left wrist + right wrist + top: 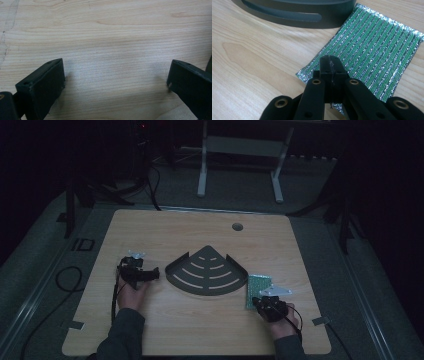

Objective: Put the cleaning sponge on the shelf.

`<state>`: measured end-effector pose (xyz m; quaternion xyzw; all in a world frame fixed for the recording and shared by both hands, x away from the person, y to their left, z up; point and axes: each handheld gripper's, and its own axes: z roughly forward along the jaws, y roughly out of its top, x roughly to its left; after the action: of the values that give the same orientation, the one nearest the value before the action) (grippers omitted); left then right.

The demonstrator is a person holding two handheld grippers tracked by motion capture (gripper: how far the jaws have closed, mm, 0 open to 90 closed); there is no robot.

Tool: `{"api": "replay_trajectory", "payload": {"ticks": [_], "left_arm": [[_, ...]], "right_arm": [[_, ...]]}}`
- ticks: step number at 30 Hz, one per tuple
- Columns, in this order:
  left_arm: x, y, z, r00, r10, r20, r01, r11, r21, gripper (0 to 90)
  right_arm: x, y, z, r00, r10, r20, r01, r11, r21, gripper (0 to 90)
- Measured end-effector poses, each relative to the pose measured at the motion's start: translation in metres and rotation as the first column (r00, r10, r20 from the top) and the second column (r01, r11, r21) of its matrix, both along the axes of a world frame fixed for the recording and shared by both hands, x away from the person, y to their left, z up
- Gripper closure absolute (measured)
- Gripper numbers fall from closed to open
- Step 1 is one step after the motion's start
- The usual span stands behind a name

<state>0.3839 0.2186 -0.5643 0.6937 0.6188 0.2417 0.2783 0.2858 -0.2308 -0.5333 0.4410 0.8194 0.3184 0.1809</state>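
Right hand-held gripper (pixel 331 65), jaws pressed together on the near edge of the green scouring pad (pixel 372 47), for a pinch-lift off the tabletop (pixel 257 60). Pad flat, just beside the dark slotted corner rack (pixel 206 271). Left hand-held gripper (pixel 116 82), jaws spread over bare wood, left of the rack, idle.

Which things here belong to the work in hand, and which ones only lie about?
In the work:
- green scouring pad, its near edge pinched in the shut right gripper
- dark fan-shaped slotted tray beside the pad
- left gripper, fingers apart over bare wood

Lying about:
- white frame behind the table
- black cable on the floor
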Motion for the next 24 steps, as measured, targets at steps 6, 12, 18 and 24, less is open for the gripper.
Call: {"api": "replay_trajectory", "payload": {"ticks": [6, 12, 18, 24], "left_arm": [[0.0, 0.0, 0.0, 1.0, 0.0, 0.0, 0.0, 1.0, 0.0, 2.0], [0.0, 0.0, 0.0, 1.0, 0.0, 0.0, 0.0, 1.0, 0.0, 2.0], [0.0, 0.0, 0.0, 1.0, 0.0, 0.0, 0.0, 1.0, 0.0, 2.0], [0.0, 0.0, 0.0, 1.0, 0.0, 0.0, 0.0, 1.0, 0.0, 2.1]], "right_arm": [[-0.007, -0.007, 0.001, 0.9999, -0.013, -0.004, 0.013, 1.0, -0.006, 89.9], [-0.016, -0.017, 0.002, 0.9998, -0.01, -0.014, 0.01, 1.0, -0.016, 89.8], [-0.025, -0.025, 0.003, 0.9996, 0.001, -0.028, -0.001, 1.0, -0.013, 89.8], [-0.032, -0.029, 0.005, 0.9987, 0.018, -0.047, -0.019, 1.0, -0.011, 89.7]]}}
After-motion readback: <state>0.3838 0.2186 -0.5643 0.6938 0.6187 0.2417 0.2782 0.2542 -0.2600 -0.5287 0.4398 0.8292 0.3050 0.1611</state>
